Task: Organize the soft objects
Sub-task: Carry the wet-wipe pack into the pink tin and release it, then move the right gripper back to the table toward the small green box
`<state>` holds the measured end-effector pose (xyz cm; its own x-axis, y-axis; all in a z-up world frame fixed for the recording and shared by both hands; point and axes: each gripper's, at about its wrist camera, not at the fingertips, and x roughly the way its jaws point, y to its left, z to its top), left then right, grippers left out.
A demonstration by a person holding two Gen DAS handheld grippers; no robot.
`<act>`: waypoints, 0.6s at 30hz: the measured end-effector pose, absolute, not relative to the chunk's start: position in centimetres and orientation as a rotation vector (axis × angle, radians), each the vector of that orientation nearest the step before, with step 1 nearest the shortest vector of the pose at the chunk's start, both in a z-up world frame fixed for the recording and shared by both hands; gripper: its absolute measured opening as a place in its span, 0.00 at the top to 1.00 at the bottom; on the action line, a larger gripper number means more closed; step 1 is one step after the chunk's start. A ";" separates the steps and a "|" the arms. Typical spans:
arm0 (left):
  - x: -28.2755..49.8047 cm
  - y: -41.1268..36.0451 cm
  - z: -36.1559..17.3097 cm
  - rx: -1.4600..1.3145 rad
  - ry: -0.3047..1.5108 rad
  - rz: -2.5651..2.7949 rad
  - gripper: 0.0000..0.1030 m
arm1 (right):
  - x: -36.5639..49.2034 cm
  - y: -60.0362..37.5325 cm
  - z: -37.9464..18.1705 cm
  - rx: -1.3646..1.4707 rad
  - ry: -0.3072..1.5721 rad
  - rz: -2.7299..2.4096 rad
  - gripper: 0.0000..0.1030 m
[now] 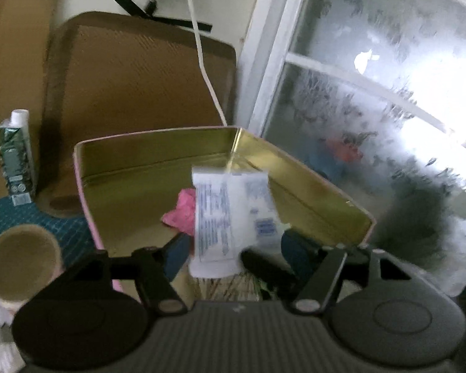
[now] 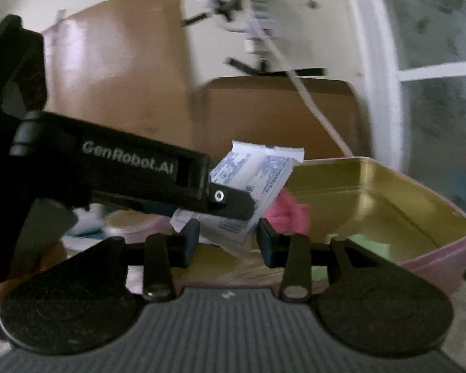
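Note:
A white printed sachet (image 1: 230,217) is held upright between the fingers of my left gripper (image 1: 233,248), above the open pink tin (image 1: 87,192) with a gold inside. A pink soft item (image 1: 181,211) lies in the tin behind the sachet. In the right wrist view the left gripper (image 2: 230,200) reaches in from the left, shut on the sachet (image 2: 254,174) over the tin (image 2: 435,261). The pink item (image 2: 287,211) and a light green soft item (image 2: 369,245) lie inside. My right gripper (image 2: 228,239) is open and empty, just below the sachet.
A brown cushion (image 1: 133,87) leans on the wall behind the tin, with a white cable (image 1: 202,59) across it. A green carton (image 1: 15,158) and a cardboard tube (image 1: 21,261) stand to the left on a teal mat. A frosted window (image 1: 372,108) is at the right.

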<state>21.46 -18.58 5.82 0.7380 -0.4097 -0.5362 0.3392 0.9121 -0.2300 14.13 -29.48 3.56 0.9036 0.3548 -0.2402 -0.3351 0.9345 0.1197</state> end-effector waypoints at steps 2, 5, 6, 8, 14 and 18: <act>21.5 -18.6 5.7 -0.136 0.621 -0.409 0.33 | 15.2 -30.2 3.1 0.085 0.270 0.278 0.51; 20.3 -18.4 6.0 -0.131 0.600 -0.404 0.32 | 15.5 -31.8 2.7 0.171 0.278 0.263 0.50; 19.9 -18.3 6.0 -0.122 0.597 -0.393 0.32 | 15.4 -31.8 2.6 0.172 0.275 0.259 0.50; 19.0 -18.0 6.1 -0.130 0.594 -0.388 0.32 | 14.9 -31.8 2.4 0.175 0.273 0.268 0.50; 14.6 -15.8 7.0 -0.164 0.551 -0.363 0.32 | 12.8 -31.5 2.9 0.182 0.238 0.315 0.50; 10.4 -12.0 6.6 -0.207 0.530 -0.303 0.29 | 10.7 -30.5 3.3 0.164 0.213 0.347 0.50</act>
<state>10.36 -12.01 6.63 0.8201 -0.3358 -0.4633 0.2299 0.9349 -0.2705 10.75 -30.49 3.34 0.9183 0.3533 -0.1784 -0.3189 0.9275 0.1949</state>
